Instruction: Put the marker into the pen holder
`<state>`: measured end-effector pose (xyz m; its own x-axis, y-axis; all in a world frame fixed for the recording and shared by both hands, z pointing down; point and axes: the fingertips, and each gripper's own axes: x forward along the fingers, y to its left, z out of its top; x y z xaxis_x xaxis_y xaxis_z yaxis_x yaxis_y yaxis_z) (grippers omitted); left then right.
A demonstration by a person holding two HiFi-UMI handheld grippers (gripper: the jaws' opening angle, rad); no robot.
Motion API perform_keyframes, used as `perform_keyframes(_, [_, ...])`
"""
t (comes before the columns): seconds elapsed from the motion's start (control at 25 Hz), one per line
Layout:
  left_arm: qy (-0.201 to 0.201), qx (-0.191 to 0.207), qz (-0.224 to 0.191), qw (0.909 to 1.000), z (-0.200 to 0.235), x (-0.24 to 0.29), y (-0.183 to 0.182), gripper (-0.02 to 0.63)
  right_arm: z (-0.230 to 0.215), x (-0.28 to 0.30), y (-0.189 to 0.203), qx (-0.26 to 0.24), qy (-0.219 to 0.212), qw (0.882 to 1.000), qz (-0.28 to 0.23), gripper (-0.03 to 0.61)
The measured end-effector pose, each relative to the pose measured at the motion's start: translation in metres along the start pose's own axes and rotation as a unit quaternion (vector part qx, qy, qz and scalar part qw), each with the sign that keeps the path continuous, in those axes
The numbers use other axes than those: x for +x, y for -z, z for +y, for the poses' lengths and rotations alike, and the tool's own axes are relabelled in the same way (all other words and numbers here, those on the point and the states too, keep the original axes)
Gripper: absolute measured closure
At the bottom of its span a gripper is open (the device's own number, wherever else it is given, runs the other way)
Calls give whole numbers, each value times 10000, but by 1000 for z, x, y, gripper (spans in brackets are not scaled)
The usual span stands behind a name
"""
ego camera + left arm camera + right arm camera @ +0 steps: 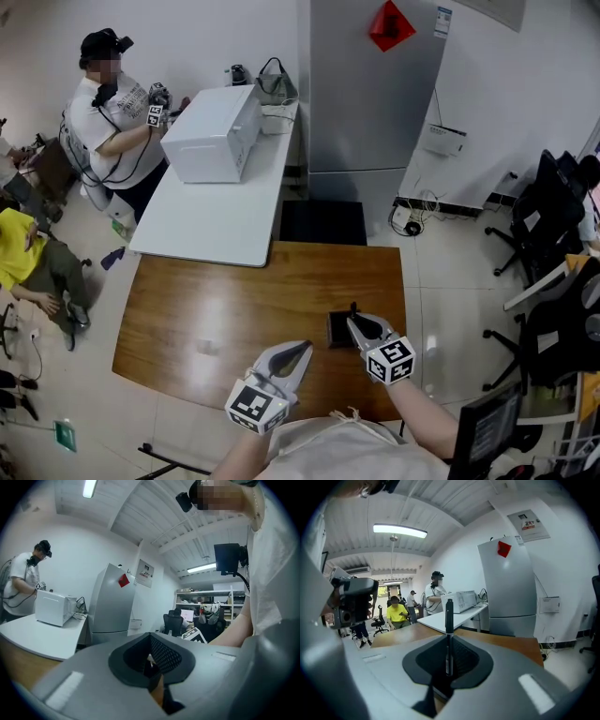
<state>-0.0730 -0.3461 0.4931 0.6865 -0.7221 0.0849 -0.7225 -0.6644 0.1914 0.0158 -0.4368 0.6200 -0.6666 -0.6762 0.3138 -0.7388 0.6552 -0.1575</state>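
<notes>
- The grey left gripper (302, 352) hangs over the near edge of the brown wooden table (216, 309). Its jaws are pressed together with nothing between them.
- Just to its right, the grey right gripper (355, 321) pinches the slim black marker (449, 616). The marker stands upright between the pads, and its upper end rises clear above the jaws.
- The black square pen holder (337, 330) stands on the near right part of the wooden table, right at that gripper's tips. The marker is at the holder's right edge; I cannot tell whether its lower end is inside.
- Nothing lies on the wooden table around the holder.
- Beyond the wooden table's far edge stands a long white table (225, 211) with a white microwave oven (214, 131) on it.
- At the far left a person in a white T-shirt and black cap (112, 108) stands by the microwave.
- A seated person in a yellow shirt (23, 253) is at the left.
- A tall grey refrigerator with a red diamond sticker (370, 84) stands at the far centre.
- Black office chairs (534, 220) stand at the right.
</notes>
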Motion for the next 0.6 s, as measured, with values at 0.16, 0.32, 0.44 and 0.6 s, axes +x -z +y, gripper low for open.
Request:
perform_keyframes(0.16, [8, -20, -8, 10000, -1, 2, 0, 598, 3, 5, 10, 33, -100, 9998, 149, 541])
perform_keyframes(0.32, [3, -34, -7, 10000, -1, 2, 1, 598, 7, 6, 18, 267, -207, 9991, 261, 372])
perform_keyframes(0.44, [-7, -60, 9, 10000, 0, 3, 1, 598, 2, -2, 16, 326, -141, 9992, 199, 354])
perform_keyframes(0.6, [65, 2, 48, 10000, -2, 8, 2, 598, -4, -13, -5, 369, -137, 9992, -78, 339])
